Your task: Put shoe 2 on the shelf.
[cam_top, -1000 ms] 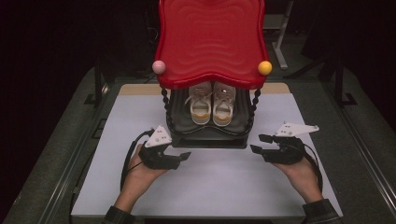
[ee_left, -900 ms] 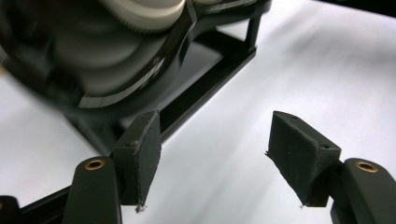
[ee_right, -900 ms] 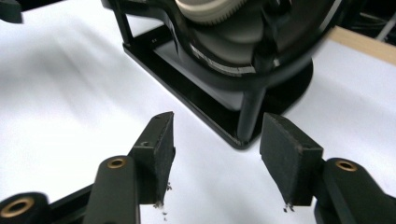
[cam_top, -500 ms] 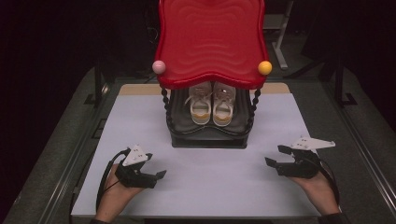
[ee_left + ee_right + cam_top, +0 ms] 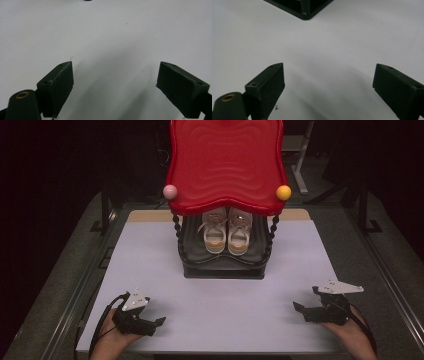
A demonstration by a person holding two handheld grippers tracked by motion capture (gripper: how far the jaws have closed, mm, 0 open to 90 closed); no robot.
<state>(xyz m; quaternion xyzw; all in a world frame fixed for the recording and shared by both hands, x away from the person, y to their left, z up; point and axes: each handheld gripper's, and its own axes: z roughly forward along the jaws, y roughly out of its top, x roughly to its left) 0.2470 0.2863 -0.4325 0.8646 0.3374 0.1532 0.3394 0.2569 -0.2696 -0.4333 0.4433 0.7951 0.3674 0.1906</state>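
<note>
Resting near the rack [image 5: 222, 270], well apart from it: left gripper [image 5: 159, 322], jaws just opened wide, empty; right gripper [image 5: 297, 307], likewise; pair of shoes [image 5: 226, 231] on the rack's lower shelf.

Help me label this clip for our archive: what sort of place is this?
Probably a recording lab or test bench, not a home: a bare white table in a dark room, metal stands behind it, and a two-tier shoe rack with a red top, staged with one pair of sneakers.
</note>
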